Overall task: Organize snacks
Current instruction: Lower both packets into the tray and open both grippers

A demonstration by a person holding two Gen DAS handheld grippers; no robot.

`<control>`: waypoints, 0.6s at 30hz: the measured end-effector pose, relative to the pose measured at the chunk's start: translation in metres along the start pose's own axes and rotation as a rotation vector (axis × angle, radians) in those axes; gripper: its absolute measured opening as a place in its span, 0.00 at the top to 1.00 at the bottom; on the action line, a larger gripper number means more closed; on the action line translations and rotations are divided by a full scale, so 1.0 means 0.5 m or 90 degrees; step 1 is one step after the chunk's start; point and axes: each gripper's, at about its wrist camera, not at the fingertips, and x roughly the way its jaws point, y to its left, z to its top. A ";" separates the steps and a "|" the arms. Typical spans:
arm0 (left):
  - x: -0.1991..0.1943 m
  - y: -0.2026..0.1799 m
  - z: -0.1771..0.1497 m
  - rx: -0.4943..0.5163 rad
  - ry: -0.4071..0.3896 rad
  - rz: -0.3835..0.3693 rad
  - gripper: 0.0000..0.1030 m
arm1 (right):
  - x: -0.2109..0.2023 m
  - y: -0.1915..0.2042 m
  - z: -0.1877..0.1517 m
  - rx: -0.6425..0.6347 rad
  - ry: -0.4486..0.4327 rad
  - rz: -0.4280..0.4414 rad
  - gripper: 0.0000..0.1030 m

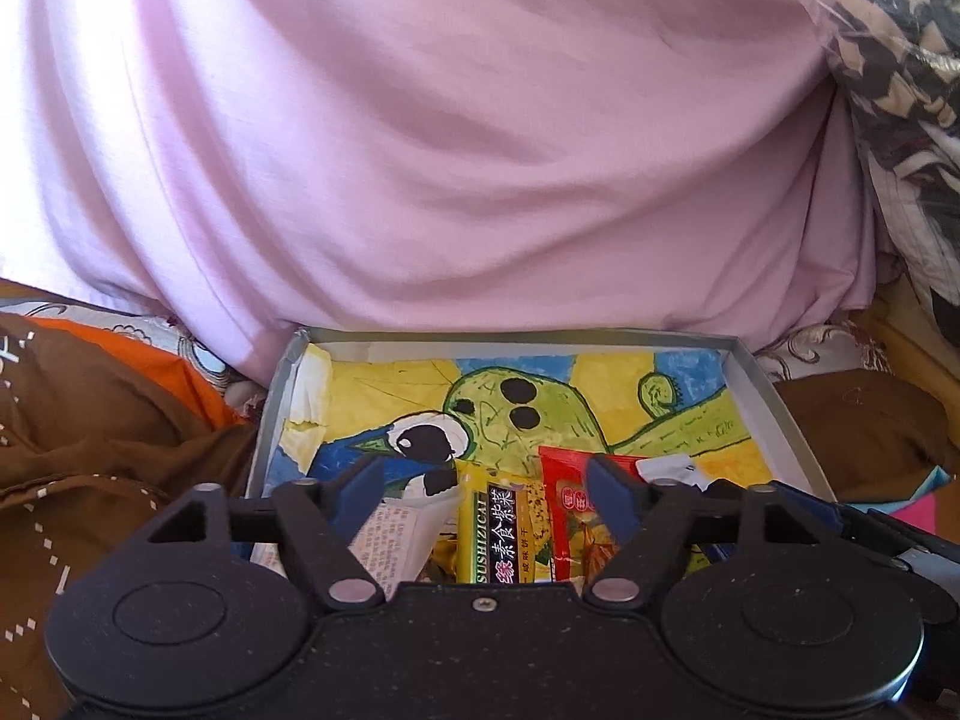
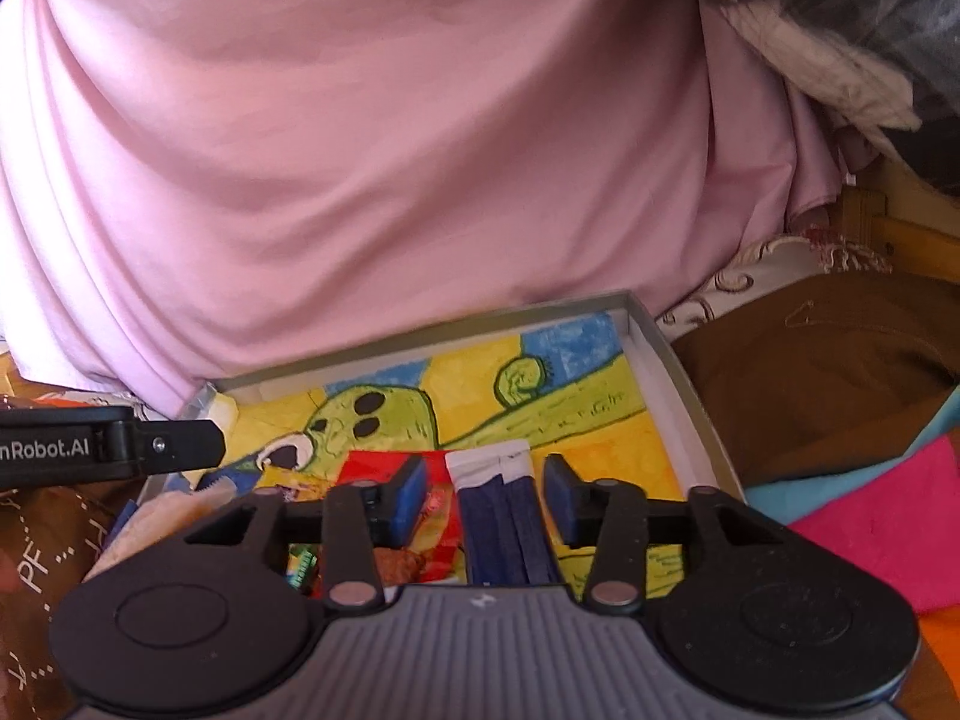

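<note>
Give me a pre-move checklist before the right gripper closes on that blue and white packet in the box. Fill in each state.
1. Right gripper open: ok, both pads apart.
2. Blue and white packet between the pads: ok, it lies in the gap, touching neither.
3. Left gripper open and holding nothing: ok.
4. Left gripper out of the right one's way: cannot tell; its finger reaches in at the box's left side.
5. Red packet clear of the left pad: cannot tell, the pad overlaps it.
6. Packet lying flat in the box: cannot tell; its near end is hidden.
</note>
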 end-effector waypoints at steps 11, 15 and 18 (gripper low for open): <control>-0.054 0.018 0.016 -0.034 -0.033 0.017 0.06 | -0.049 0.008 0.013 -0.012 -0.040 0.010 0.10; -0.076 0.024 0.016 -0.028 -0.044 0.029 0.03 | -0.075 0.012 0.019 -0.013 -0.051 0.012 0.02; -0.095 0.033 0.010 -0.031 -0.057 0.040 0.02 | -0.098 0.017 0.021 -0.023 -0.064 0.011 0.00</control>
